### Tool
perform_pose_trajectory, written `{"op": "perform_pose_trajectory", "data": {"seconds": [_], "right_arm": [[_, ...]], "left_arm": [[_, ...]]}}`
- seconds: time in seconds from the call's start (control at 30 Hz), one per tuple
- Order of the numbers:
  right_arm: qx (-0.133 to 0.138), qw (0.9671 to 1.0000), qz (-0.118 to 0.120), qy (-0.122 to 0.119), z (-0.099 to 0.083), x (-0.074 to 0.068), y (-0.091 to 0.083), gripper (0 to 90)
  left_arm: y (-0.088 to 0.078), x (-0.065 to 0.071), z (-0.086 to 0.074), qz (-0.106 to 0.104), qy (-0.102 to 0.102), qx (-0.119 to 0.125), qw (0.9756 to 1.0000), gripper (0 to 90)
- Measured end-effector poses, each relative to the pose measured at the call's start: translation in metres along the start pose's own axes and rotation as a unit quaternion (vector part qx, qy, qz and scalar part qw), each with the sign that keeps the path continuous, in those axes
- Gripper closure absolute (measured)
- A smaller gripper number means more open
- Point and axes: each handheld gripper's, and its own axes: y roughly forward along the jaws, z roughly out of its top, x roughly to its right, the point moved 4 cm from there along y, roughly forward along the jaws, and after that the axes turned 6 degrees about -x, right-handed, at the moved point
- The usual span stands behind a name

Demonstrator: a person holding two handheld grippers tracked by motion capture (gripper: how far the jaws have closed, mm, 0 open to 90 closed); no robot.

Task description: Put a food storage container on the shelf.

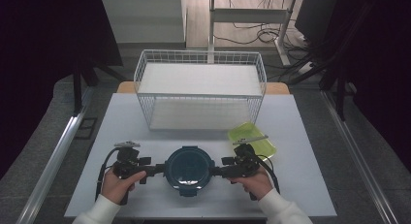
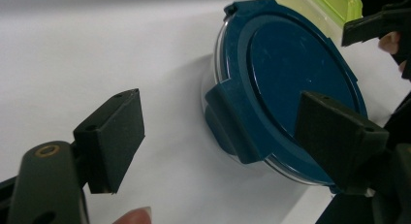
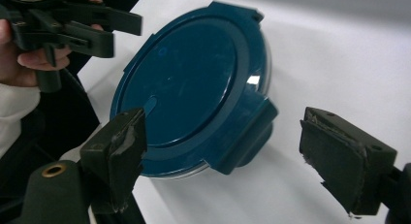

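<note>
**Near the table's front edge: round container flanked, clasps not yet gripped**

Between both grippers, near the front edge of the white table (image 1: 145,122), sat the round container (image 1: 189,169) with its dark blue lid (image 2: 291,78), flat and lid-up. Round, so no long axis; clasp tabs (image 3: 245,136) pointed outward to each side. Left gripper (image 1: 154,170) spread wide, one tab between its pads, untouched. Right gripper (image 1: 216,171) likewise agape around the opposite tab. Judged early: approach done, clasps apparently still down, lid still on. Behind lay a green lid (image 1: 252,139) and wire basket (image 1: 199,88).
</note>
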Motion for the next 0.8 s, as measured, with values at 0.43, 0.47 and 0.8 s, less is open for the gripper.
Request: {"op": "perform_pose_trajectory", "data": {"seconds": [0.43,0.47,0.8], "right_arm": [[-0.016,0.9991,0.014,0.036,-0.003,0.006,0.019,18.6],[-0.017,0.9990,0.017,0.039,-0.003,0.006,0.020,18.8],[-0.024,0.9955,0.048,0.078,-0.004,0.009,0.032,18.7]], "left_arm": [[0.024,-0.003,0.007,-0.062,-0.014,-0.032,0.9975,18.1],[0.025,-0.002,0.006,-0.066,-0.014,-0.034,0.9971,18.0],[0.028,-0.010,0.000,-0.099,-0.035,-0.040,0.9936,18.2]]}}
